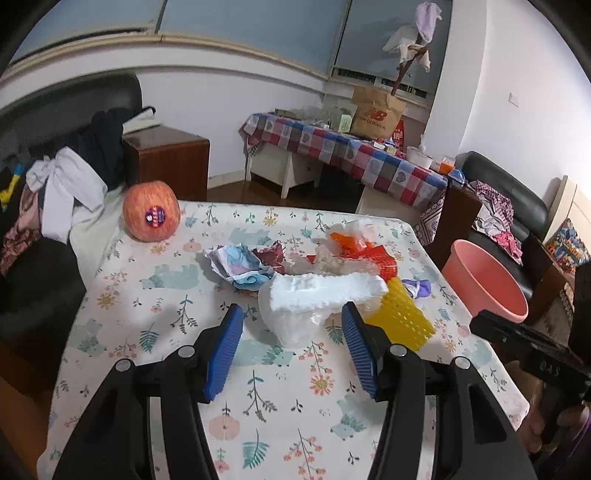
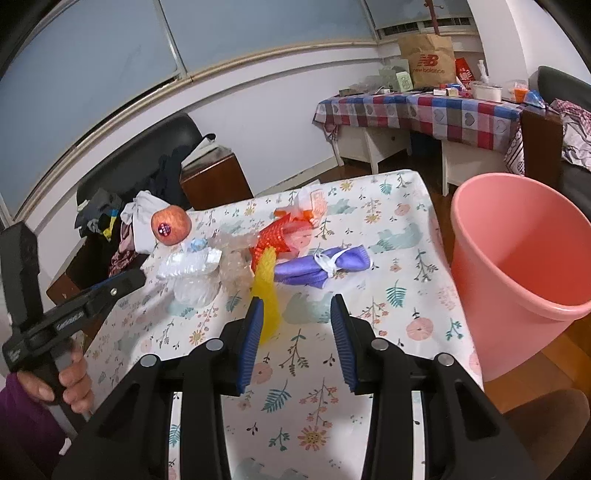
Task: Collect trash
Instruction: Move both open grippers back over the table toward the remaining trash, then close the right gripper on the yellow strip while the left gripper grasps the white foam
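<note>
A: Where was the trash seen?
B: The trash pile (image 1: 314, 273) was heaped left of the pink bin (image 2: 517, 258).
A: And the tongs?
B: The left gripper (image 1: 291, 325) was held wide, the right gripper (image 2: 297, 314) parted; nothing was gripped.

White walls (image 1: 258, 92), big windows (image 1: 251, 22) w/ beige sill along top. Dark wood floor (image 1: 236, 190). Black armchair (image 1: 55, 107) at left w/ heaped clothes (image 1: 66, 184), brown wooden cabinet (image 1: 166, 158) beside. Side table under checked red-blue cloth (image 1: 354, 155), cluttered, brown paper bag (image 1: 376, 110) on it. Black sofa (image 1: 509, 192) at right.
</note>
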`<state>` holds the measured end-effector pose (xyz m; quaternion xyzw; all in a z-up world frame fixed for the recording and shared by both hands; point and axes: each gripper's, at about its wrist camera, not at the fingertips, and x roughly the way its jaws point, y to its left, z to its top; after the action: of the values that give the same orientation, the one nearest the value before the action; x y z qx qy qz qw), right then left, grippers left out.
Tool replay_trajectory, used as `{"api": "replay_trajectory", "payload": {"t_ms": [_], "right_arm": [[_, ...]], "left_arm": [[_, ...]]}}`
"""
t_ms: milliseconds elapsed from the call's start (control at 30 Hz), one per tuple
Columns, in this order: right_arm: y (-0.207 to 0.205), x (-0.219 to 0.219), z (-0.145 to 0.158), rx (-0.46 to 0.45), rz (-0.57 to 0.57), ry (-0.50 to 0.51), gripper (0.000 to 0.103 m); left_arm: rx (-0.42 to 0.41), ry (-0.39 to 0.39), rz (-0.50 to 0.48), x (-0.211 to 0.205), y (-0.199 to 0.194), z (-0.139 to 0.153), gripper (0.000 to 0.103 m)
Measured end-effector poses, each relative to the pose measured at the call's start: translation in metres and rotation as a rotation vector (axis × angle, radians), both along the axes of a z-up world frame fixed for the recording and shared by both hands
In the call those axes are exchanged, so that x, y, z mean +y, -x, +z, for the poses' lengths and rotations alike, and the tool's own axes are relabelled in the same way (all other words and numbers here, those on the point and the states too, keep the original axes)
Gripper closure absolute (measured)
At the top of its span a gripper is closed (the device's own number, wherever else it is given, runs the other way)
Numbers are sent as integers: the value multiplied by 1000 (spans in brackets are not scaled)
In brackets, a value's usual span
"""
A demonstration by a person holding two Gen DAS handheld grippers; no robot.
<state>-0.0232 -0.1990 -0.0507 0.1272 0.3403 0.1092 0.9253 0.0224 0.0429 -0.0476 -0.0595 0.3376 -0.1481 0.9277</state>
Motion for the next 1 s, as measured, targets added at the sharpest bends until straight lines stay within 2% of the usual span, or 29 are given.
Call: {"api": "replay_trajectory", "payload": {"t_ms": [200, 300, 400, 467, 567, 1000], "right_arm": [[-6, 3, -1, 13, -1, 8, 65], [-10, 4, -2, 21, -2, 11, 65], [-16, 7, -4, 30, 3, 12, 65], [-19, 9, -4, 35, 10, 10, 65], [-26, 14, -7, 50, 28, 4, 65], [-47, 26, -28, 119, 100, -59, 65]], "left_arm": [[64, 72, 12, 7, -29, -13, 48], [104, 117, 7, 10, -41, -20, 53], [128, 147, -11, 11, -46, -23, 69], [132, 147, -24, 10, -47, -24, 86], [129, 159, -34, 11, -46, -22, 94], [99, 134, -59, 15, -29, 0, 98]]}}
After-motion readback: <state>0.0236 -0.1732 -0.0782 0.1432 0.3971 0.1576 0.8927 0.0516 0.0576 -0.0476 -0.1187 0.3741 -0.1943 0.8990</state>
